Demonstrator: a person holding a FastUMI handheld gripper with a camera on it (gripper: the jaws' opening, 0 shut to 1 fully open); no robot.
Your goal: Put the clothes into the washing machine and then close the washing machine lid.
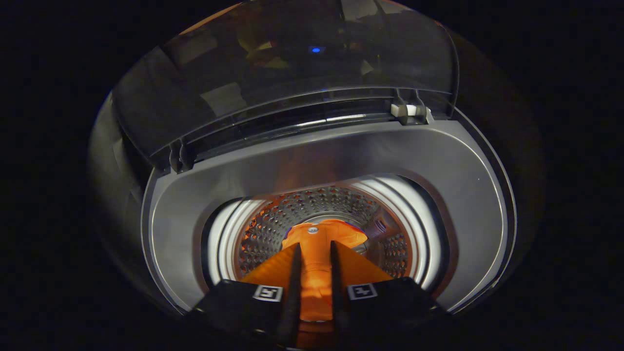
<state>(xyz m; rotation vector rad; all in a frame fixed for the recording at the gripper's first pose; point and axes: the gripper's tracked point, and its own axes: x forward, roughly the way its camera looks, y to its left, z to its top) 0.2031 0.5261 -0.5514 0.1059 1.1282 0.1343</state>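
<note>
Orange cloth, a soft garment (316, 273), is pinched between the two fingers (295, 278), which are closed on a bunched fold of it; the rest hangs ahead of the tips down into the perforated steel drum (273, 224). It looks light and limp, so it should drop and slump freely once let go, and any gathered fold serves as a hold. Around the drum runs the white tub ring (414, 219), then the grey top deck of the washing machine (438, 161). At the far side the tinted transparent lid (292, 73) stands raised, not yet closed.
</note>
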